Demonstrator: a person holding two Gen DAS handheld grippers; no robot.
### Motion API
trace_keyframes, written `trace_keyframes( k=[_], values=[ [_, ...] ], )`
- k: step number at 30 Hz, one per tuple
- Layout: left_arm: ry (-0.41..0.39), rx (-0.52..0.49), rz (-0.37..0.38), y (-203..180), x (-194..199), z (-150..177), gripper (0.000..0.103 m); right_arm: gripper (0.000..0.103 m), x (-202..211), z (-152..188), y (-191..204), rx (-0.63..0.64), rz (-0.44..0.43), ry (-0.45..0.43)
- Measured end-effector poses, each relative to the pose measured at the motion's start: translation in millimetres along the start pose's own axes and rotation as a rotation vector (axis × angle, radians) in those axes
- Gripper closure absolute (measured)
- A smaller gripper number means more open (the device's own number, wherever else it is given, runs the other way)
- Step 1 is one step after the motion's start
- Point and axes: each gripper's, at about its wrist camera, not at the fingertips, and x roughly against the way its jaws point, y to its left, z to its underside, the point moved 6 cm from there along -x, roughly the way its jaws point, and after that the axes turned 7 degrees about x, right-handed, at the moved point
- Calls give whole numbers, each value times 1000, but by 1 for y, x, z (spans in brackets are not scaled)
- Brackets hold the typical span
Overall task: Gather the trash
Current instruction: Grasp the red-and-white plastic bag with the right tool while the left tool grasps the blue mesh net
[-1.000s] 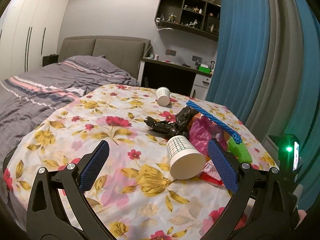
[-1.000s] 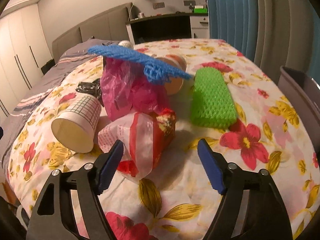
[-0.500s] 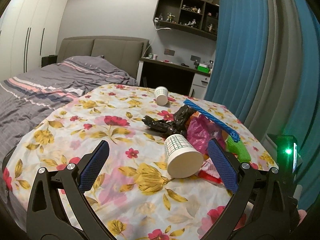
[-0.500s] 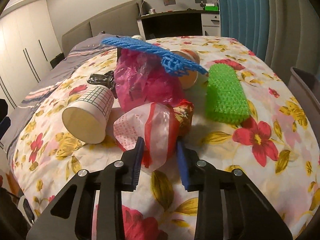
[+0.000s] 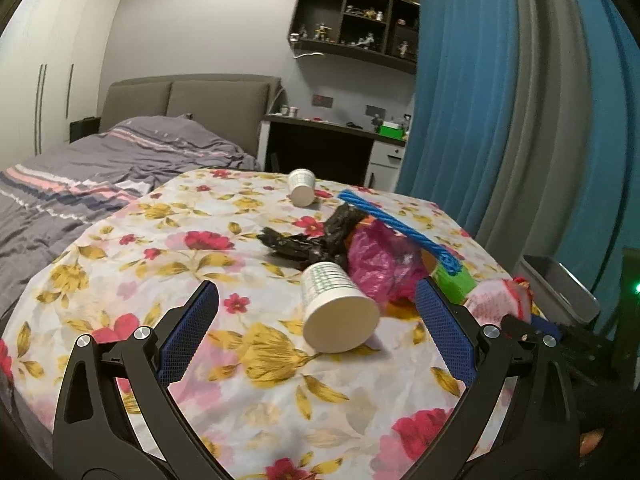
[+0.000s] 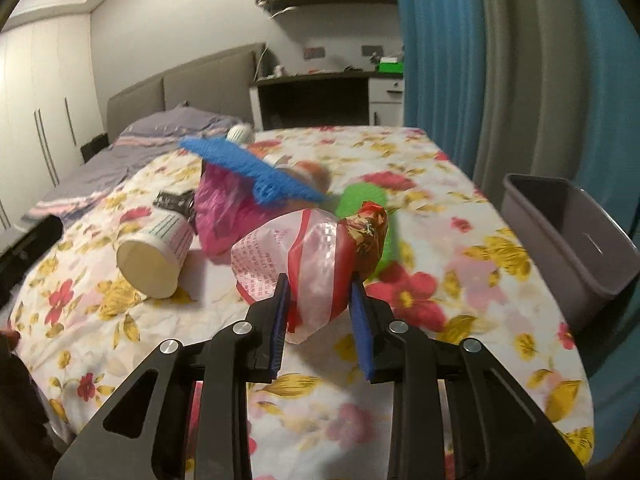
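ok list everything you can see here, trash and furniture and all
paper cup: 2, white with grid print, one on its side near the left gripper, one at the table's far end
red and white plastic bag: 1, held between the right gripper's pads
pink bag: 1, mid pile
blue mesh: 1, atop the pile
green mesh: 1, behind the held bag
black wrapper: 1, crumpled, mid table
table: 1, floral cloth
bin: 1, grey, beside the table's right edge
bed: 1, grey
desk: 1, dark, back wall
curtain: blue and grey
left gripper: open
right gripper: shut on the bag
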Motion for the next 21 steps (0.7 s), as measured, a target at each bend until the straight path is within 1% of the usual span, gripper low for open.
trace_keyframes(
  k=[8,12,14,17,19,20,21],
  values=[
    [45,-14,69,-36,-22,5,6,73,17,0,-29,-47,43,-49],
    [62,-12,136,-64,-39,-1,6,73,23,1,-46,-75,64,-66],
    [80,-1,151,-73,-57,-6,9,73,24,2,-53,-81,75,-71],
    [122,51,167,-79,-83,-12,19,73,27,5,-63,-91,90,-78],
    [165,93,186,-81,-105,-15,31,72,27,7,-71,-100,96,-79],
    [181,105,184,-82,-113,-16,33,72,28,8,-74,-104,103,-80],
    [192,111,182,-81,-120,-17,37,72,28,8,-78,-107,108,-83]
  ],
)
